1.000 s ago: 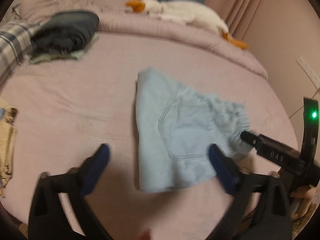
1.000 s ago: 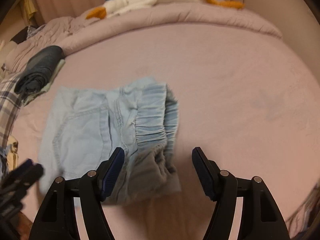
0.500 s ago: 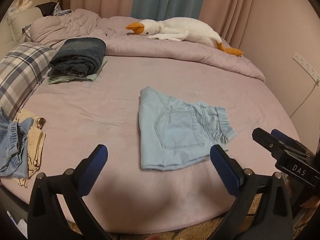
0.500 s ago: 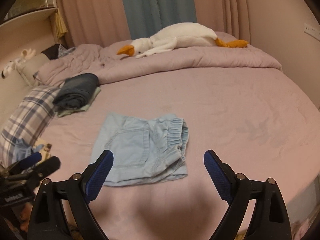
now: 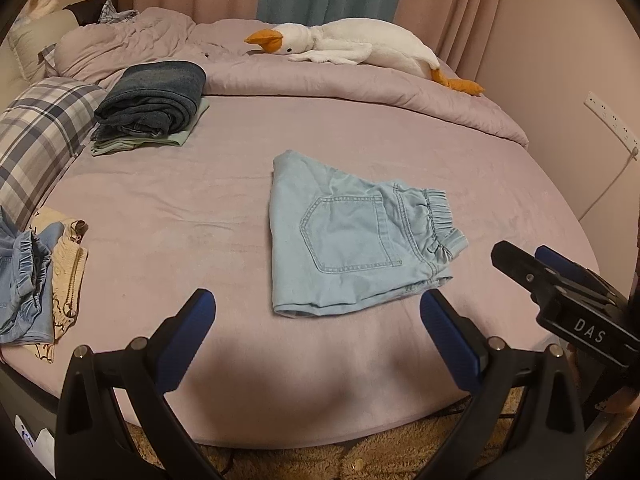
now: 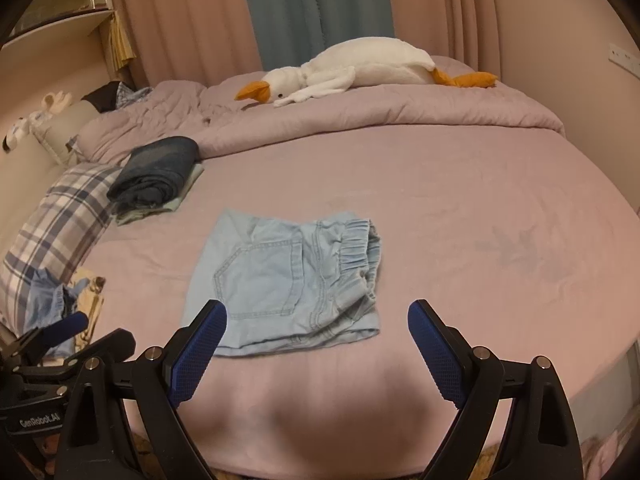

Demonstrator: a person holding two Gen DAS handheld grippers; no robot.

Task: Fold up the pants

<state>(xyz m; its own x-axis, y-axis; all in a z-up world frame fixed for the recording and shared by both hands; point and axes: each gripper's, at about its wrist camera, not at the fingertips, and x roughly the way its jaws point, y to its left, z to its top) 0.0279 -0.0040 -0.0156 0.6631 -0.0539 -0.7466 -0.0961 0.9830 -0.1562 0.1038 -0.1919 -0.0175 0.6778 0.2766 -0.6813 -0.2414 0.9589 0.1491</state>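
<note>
A pair of light blue denim shorts (image 5: 352, 236) lies folded flat on the pink bed, back pocket up, elastic waistband to the right; it also shows in the right wrist view (image 6: 288, 280). My left gripper (image 5: 316, 316) is open and empty, held back over the bed's near edge, short of the shorts. My right gripper (image 6: 316, 324) is open and empty, also near the bed's front edge just before the shorts. The right gripper's body shows at the right of the left wrist view (image 5: 560, 288).
A stack of folded dark jeans (image 5: 154, 100) sits at the back left by a plaid pillow (image 5: 36, 140). More clothes (image 5: 36, 276) lie in a heap at the left edge. A plush goose (image 5: 360, 46) rests on the rolled duvet (image 5: 360, 88) at the back.
Both grippers have pulled back and up from the shorts toward the bed's front edge. The shorts now lie free and folded on the bed.
</note>
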